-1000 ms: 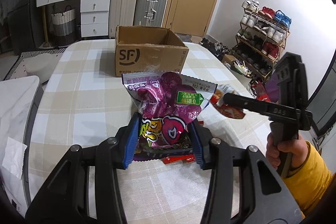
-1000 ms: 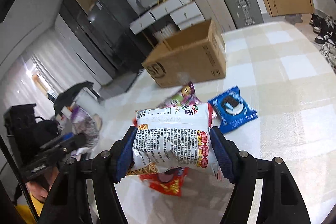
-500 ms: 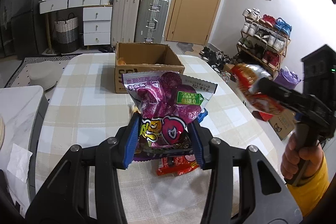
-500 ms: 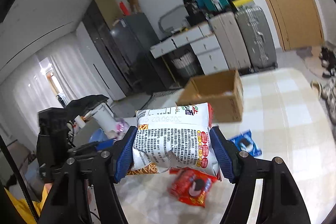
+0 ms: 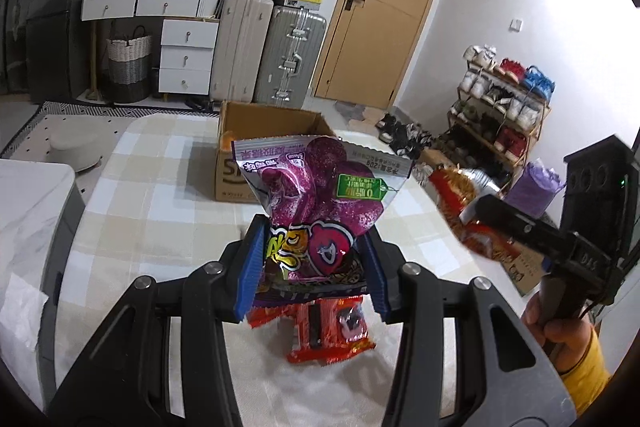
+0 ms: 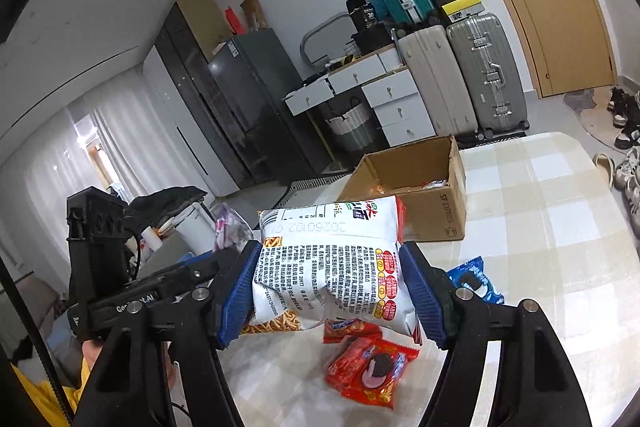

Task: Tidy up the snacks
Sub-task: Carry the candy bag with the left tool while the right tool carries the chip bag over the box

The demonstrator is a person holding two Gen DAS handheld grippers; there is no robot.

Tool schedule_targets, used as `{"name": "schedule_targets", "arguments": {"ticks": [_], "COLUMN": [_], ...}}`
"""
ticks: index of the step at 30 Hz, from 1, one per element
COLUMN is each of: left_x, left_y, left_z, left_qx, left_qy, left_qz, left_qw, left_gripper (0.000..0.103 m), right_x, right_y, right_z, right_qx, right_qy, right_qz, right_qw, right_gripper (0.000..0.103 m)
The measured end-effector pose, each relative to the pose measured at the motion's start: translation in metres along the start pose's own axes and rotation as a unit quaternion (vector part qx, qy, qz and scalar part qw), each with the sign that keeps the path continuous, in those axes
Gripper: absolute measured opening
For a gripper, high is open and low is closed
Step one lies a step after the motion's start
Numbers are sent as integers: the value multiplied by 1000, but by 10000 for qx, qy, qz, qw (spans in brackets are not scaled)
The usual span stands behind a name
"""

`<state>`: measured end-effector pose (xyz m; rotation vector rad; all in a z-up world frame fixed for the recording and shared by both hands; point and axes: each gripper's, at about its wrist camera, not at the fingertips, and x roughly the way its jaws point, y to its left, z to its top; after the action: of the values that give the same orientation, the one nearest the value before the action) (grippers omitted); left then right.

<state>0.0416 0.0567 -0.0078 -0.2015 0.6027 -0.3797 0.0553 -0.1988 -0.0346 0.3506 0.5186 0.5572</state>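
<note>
My left gripper (image 5: 314,267) is shut on a purple snack bag (image 5: 320,195) and holds it above the checked table (image 5: 160,187). My right gripper (image 6: 332,287) is shut on a white and red snack bag (image 6: 332,267), also held above the table; that bag shows at the right in the left wrist view (image 5: 464,203). An open SF cardboard box (image 6: 424,187) stands at the table's far side (image 5: 240,167), with some items inside. Red cookie packets (image 6: 370,363) lie on the table below both grippers (image 5: 332,327). A blue cookie packet (image 6: 474,279) lies to their right.
A white marble counter (image 5: 28,219) adjoins the table on the left. Suitcases (image 5: 288,55), white drawers (image 5: 184,55) and a woven basket (image 5: 128,63) stand behind the table. A shoe rack (image 5: 500,107) stands at the right wall.
Both grippers have risen higher above the table with their bags. The cardboard box now looks farther below and ahead, and the right gripper's view has tilted toward it.
</note>
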Motion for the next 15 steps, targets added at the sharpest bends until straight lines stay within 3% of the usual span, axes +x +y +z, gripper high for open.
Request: {"name": "schedule_targets", "arguments": {"ticks": [15], "left_x": [34], "left_y": [-5], "left_z": [62], "left_qx": [24], "left_qy": [45], "left_qz": [208], "left_qw": [9998], "left_gripper": [42], "right_x": [37], "right_y": [8], "right_z": [66], "right_qx": [-508], "right_qy": [-23], "right_qz": [-91], "right_qw": [9987], "right_gripper": [71]}}
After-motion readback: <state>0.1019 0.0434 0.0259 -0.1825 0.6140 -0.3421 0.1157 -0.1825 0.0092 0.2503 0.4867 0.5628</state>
